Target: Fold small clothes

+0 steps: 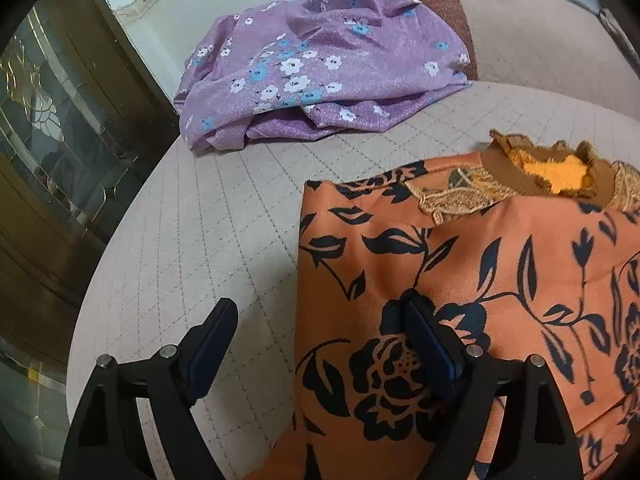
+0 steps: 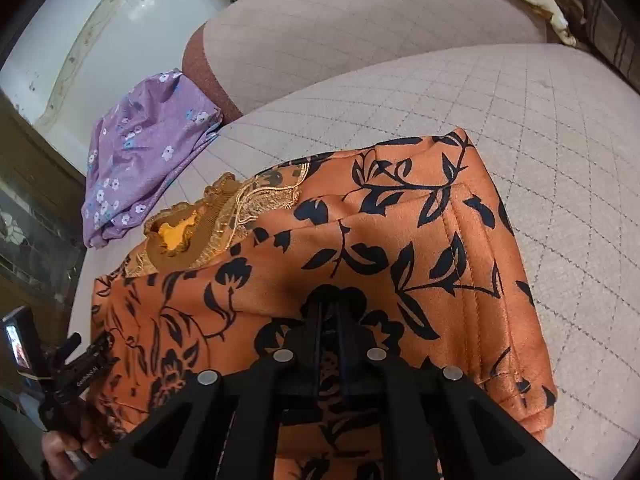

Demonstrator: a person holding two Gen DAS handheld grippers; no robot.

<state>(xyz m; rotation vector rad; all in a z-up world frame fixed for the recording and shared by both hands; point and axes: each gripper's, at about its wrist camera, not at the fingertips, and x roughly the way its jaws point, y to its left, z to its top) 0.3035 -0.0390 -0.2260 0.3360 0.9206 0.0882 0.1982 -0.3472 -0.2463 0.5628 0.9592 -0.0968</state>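
On quilted sofa seat [image 1: 224, 216]: orange floral garment [image 1: 460, 280], crumpled purple garment [image 1: 320, 72] beyond.

Orange black-floral top [image 1: 500, 280]; purple flowered garment [image 1: 320, 68].

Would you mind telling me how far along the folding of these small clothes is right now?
Done, apparently: the purple floral garment lies roughly folded at the far end of the quilted cushion. In hand: the orange floral top has its sides turned in, and the right gripper is shut on it near its lower part, while the left gripper hovers open at its left edge. Left: the final fold of the orange top.
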